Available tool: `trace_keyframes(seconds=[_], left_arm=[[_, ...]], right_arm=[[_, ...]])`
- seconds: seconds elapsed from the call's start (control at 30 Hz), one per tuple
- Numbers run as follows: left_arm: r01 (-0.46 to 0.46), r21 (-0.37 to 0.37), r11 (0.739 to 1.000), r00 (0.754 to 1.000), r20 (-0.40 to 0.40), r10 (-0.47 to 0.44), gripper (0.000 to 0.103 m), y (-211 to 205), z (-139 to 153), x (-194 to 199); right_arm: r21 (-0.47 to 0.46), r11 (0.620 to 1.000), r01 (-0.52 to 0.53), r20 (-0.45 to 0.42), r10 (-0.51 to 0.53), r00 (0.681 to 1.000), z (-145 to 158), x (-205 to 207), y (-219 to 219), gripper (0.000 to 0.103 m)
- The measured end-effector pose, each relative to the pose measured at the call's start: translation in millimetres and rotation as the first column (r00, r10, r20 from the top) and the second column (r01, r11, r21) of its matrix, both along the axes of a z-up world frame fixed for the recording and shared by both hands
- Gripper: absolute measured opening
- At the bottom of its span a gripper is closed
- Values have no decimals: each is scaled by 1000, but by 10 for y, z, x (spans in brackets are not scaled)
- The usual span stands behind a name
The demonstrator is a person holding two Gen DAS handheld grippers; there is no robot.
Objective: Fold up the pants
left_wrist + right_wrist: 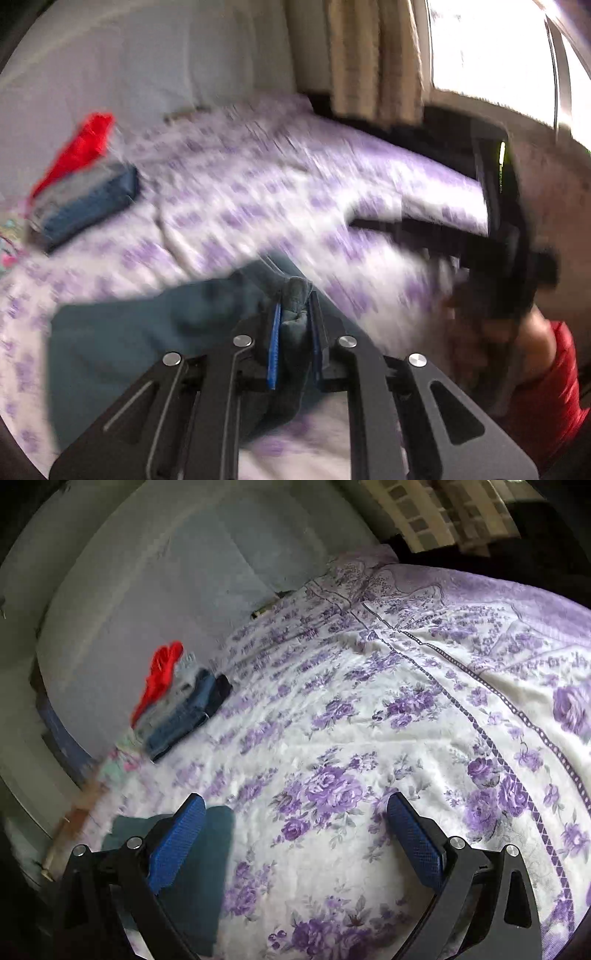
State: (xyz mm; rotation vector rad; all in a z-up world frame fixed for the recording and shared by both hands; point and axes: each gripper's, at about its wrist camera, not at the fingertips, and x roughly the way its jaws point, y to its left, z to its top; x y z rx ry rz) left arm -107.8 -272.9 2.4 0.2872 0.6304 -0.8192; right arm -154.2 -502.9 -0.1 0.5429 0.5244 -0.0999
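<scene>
Teal pants (147, 332) lie on a bed with a white and purple floral sheet (258, 192). My left gripper (295, 317) is shut on a bunched fold of the teal pants, which hang from its blue pads. The left wrist view is blurred by motion. My right gripper (295, 834) is open and empty above the sheet (369, 720). A part of the teal pants (207, 867) shows behind its left finger (181, 834). The right gripper's black body (509, 229) shows at the right of the left wrist view.
A stack of folded clothes, blue ones (184, 716) with a red one (162, 672) behind, lies at the bed's far left by the grey wall (147, 572). It also shows in the left wrist view (85, 199). Curtains (373, 55) and a bright window (487, 48) are at the back.
</scene>
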Motion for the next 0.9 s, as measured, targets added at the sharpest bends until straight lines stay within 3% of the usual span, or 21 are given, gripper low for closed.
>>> trace_keyframes(seconds=[0.07, 0.13, 0.17, 0.23, 0.27, 0.3, 0.4, 0.47, 0.6, 0.7, 0.77, 0.83, 0.9], left_arm=[[1, -24, 1000, 999, -42, -2, 14, 82, -30, 22], [3, -107, 994, 995, -97, -14, 23, 304, 78, 68], [-4, -145, 989, 993, -115, -12, 30, 393, 133, 80], [-64, -216, 974, 992, -120, 38, 60, 718, 259, 107], [-81, -230, 970, 992, -115, 55, 65, 771, 274, 77], [-106, -246, 964, 990, -115, 79, 70, 899, 296, 89], [-164, -250, 954, 983, -116, 139, 70, 1210, 264, 132], [-246, -227, 942, 969, -90, 231, 72, 1433, 208, 172], [-481, -168, 860, 877, -86, 473, 74, 2022, 28, 375], [-558, -190, 807, 829, -174, 532, 78, 2417, -93, 530], [-582, -205, 787, 812, -205, 547, 84, 2550, -152, 583], [-599, -207, 774, 798, -236, 555, 86, 2672, -263, 612], [-602, -196, 774, 794, -254, 553, 86, 2713, -347, 612]], right_arm=[[-16, 1000, -20, -6, 20, 1000, -1, 46, 35, 99], [-25, 998, -50, -7, 50, 999, 5, 71, 77, 99], [-26, 998, -61, 1, 61, 998, 25, 73, 99, 99], [-32, 997, -75, 32, 76, 997, 61, 31, 121, 99], [-42, 996, -77, 49, 79, 996, 90, -4, 136, 98], [-56, 995, -79, 65, 82, 994, 123, -22, 163, 91], [-54, 990, -133, 80, 137, 987, 214, -52, 326, 68], [-42, 976, -212, 65, 214, 975, 224, -33, 499, 66], [-70, 954, -293, -12, 293, 956, 139, 145, 869, 67], [-111, 946, -304, -111, 292, 950, 4, 330, 1100, 67], [-187, 936, -297, -133, 275, 952, 0, 333, 1212, 64], [-227, 930, -287, -120, 266, 956, 59, 315, 1264, 40], [-256, 924, -284, -94, 269, 959, 165, 275, 1297, 28]])
